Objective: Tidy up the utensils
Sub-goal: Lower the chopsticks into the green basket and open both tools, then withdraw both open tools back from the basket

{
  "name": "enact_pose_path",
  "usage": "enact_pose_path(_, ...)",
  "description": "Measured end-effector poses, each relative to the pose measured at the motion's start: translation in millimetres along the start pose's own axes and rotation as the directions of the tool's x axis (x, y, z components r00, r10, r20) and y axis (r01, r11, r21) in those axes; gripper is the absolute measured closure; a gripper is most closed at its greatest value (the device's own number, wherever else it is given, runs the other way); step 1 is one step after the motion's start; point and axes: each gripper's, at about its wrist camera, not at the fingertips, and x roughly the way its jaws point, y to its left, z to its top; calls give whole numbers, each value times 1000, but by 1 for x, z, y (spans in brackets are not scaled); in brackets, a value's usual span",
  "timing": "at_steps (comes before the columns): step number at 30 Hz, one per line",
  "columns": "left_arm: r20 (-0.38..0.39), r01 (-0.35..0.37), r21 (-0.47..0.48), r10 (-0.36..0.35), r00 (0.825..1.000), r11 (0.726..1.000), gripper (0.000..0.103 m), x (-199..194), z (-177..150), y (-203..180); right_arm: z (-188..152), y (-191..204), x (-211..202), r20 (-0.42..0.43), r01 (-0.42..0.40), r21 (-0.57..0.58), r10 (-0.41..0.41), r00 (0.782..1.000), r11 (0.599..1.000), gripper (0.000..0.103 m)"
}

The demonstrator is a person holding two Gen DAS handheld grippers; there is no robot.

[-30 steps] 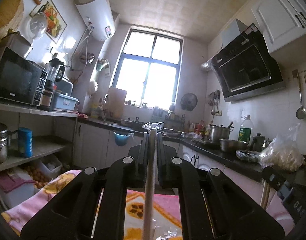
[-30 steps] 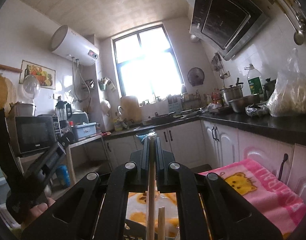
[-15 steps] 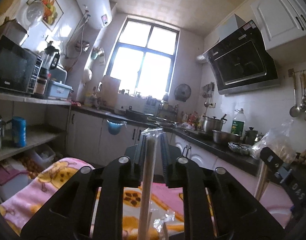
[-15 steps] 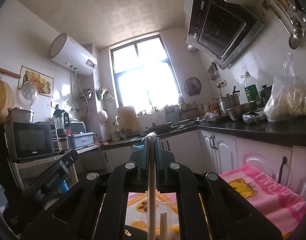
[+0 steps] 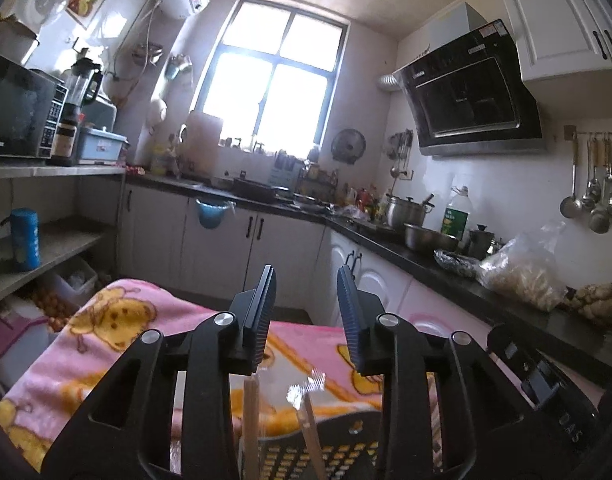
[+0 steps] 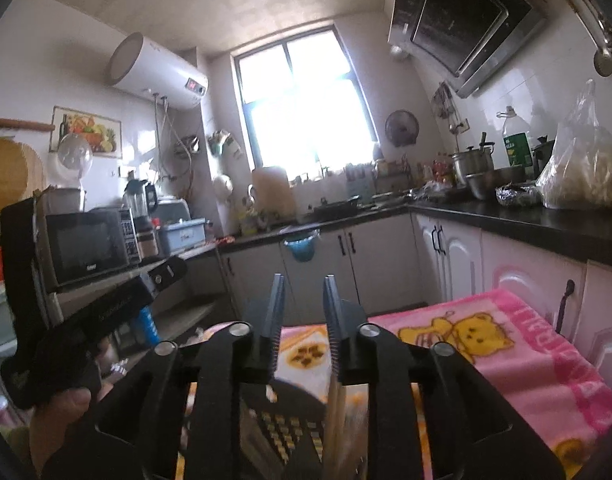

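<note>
My left gripper (image 5: 306, 316) is open, with nothing between its ribbed pads. Just below it, two plastic-wrapped wooden chopsticks (image 5: 250, 420) stand apart in a black perforated utensil holder (image 5: 337, 452). The right gripper (image 6: 304, 316) is open too, and a blurred wooden chopstick (image 6: 333, 416) stands under its right finger in the same black holder (image 6: 282, 428). The holder rests on a pink cartoon blanket (image 5: 118, 320). In the right wrist view, a hand (image 6: 66, 412) holds the left gripper's body at the left.
Dark counters run along the back and right walls, with pots (image 5: 409, 210), an oil bottle (image 5: 455, 216) and a filled plastic bag (image 5: 521, 272). A shelf at the left carries a microwave (image 5: 18, 116) and a blender. White cabinets (image 6: 385, 256) stand beyond the blanket.
Both grippers went from shut on a wrapped chopstick to open. The chopsticks dropped out of the jaws and now stand lower, in the black holder.
</note>
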Motion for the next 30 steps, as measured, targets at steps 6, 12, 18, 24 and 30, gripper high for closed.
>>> enact_pose_path(6, -58, 28, -18, -29, 998, 999, 71, -14, 4, 2, -3, 1, -29, -63, 0, -2, -1, 998, 1000, 69)
enact_pose_path(12, -102, 73, -24, -76, 992, 997, 58, -43, 4, -4, -3, 1, -62, -94, 18, 18, -16, 995, 1000, 59)
enact_pose_path(18, -136, 116, -11, -117, 984, 993, 44, -70, 2, -15, 3, 7, -96, -103, 21, 33, -17, 995, 999, 48)
enact_pose_path(24, -168, 141, -9, -141, 976, 990, 28, -95, -5, -19, 7, 21, -126, -83, 42, -28, -44, 996, 999, 33)
enact_pose_path(30, -209, 134, 26, -126, 970, 991, 12, -120, -19, -20, 0, 28, -147, -77, 42, -39, -45, 996, 998, 18)
